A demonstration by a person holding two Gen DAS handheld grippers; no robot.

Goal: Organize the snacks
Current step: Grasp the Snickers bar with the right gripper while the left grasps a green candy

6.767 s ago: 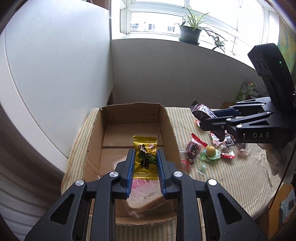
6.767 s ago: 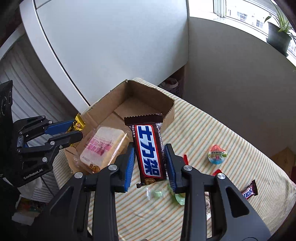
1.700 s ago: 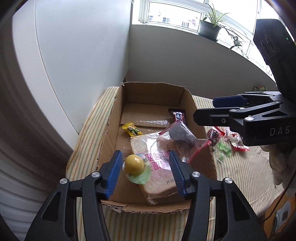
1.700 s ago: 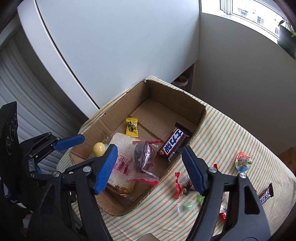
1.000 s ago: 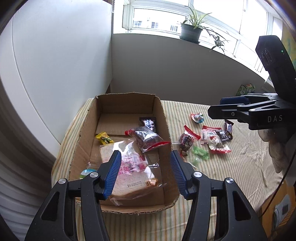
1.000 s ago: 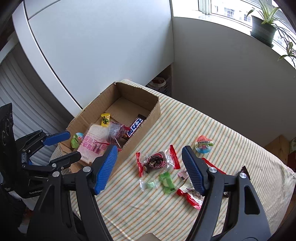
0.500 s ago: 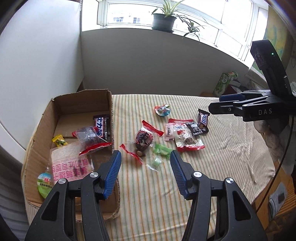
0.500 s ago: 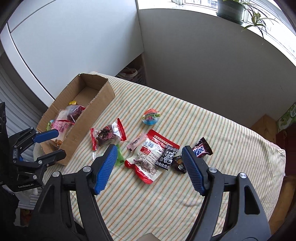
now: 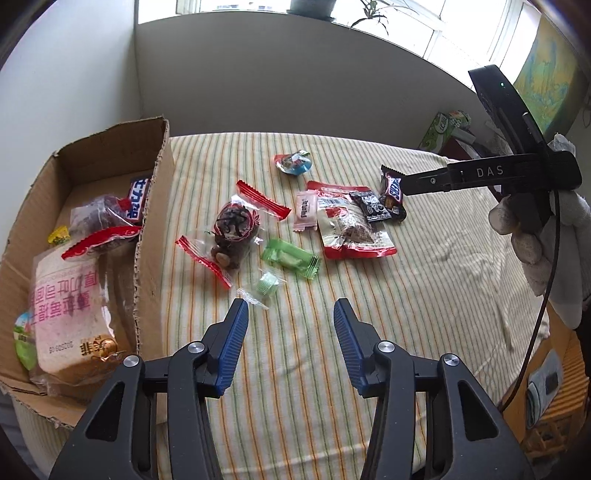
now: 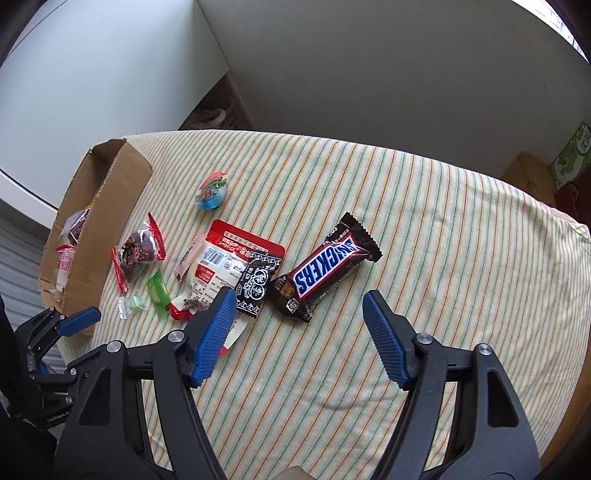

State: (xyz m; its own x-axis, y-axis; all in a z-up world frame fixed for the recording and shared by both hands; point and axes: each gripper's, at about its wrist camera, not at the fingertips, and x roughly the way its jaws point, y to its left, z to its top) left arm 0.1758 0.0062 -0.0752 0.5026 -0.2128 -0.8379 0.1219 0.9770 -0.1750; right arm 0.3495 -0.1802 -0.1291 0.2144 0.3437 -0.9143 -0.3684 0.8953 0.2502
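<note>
A cardboard box (image 9: 153, 206) stands at the table's left and holds a bagged bread slice (image 9: 68, 306), a dark snack bag (image 9: 99, 218), a blue Snickers bar (image 9: 137, 197) and small candies. Loose snacks lie on the striped cloth: a Snickers bar (image 10: 327, 267), a black packet (image 10: 255, 286), a red-white pouch (image 9: 349, 227), a pink candy (image 9: 305, 208), green candies (image 9: 291, 258), a red-ended cake bag (image 9: 232, 230) and an egg-shaped capsule (image 9: 295, 162). My left gripper (image 9: 290, 325) is open above the cloth, near the green candies. My right gripper (image 10: 299, 314) is open just short of the Snickers bar.
The table with the striped cloth (image 10: 443, 229) ends at a rounded edge on the right. A white wall and window sill with a plant (image 9: 314, 5) stand behind. A green carton (image 9: 441, 131) and clutter sit past the table's far right.
Both grippers have swung right, away from the box, and moved lower toward the loose snacks. The right gripper now hovers close over the Snickers bar. Both stay open and empty.
</note>
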